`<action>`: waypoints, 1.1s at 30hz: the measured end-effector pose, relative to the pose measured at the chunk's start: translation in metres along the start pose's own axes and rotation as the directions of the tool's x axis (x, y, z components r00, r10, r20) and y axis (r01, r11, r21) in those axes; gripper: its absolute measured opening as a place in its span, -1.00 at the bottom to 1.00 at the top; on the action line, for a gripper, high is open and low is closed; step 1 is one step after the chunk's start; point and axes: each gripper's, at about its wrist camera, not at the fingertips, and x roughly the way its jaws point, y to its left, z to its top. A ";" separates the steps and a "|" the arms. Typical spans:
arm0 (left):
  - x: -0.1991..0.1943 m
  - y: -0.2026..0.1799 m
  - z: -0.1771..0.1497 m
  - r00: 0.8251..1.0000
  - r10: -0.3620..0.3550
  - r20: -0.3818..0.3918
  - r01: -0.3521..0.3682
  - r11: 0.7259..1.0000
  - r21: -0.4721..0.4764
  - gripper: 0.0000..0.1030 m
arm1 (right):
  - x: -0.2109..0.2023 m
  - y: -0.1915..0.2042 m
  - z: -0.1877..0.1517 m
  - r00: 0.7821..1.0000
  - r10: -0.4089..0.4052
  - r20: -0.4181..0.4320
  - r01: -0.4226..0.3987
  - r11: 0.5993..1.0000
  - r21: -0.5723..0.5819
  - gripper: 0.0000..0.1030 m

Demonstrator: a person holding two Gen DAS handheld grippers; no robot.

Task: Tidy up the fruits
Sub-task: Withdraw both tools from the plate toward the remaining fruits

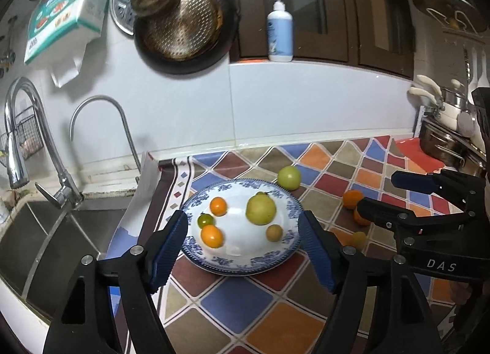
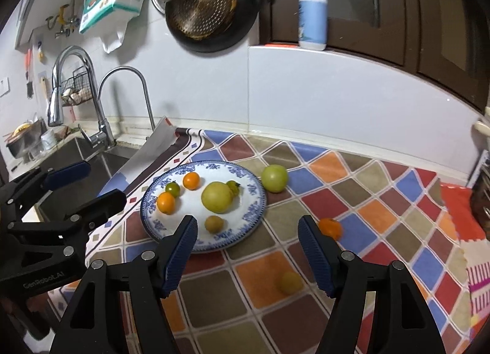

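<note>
"DAS" marks the right gripper (image 1: 376,193), "GenRobot.AI" the left gripper (image 2: 85,182); both stand spread, empty, near the glossy blue-patterned round plate (image 1: 291,205) of smooth fruits.

Both hand-held grippers (image 1: 243,250) (image 2: 246,251) — open, empty.

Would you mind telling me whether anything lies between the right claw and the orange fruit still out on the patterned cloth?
Nothing visible does. The right claw stands open and empty above the cloth, and the orange fruit lies just beyond its right finger, apart from the plate on bare patterned cloth. A small yellowish fruit lies nearer, below the claw, off that line.
</note>
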 end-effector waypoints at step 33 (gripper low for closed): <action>0.034 -0.130 -0.019 0.988 -0.141 -0.062 0.149 0.979 0.139 0.45 | -0.022 -0.096 -0.038 1.000 -0.022 -0.013 0.020 0.995 -0.094 0.33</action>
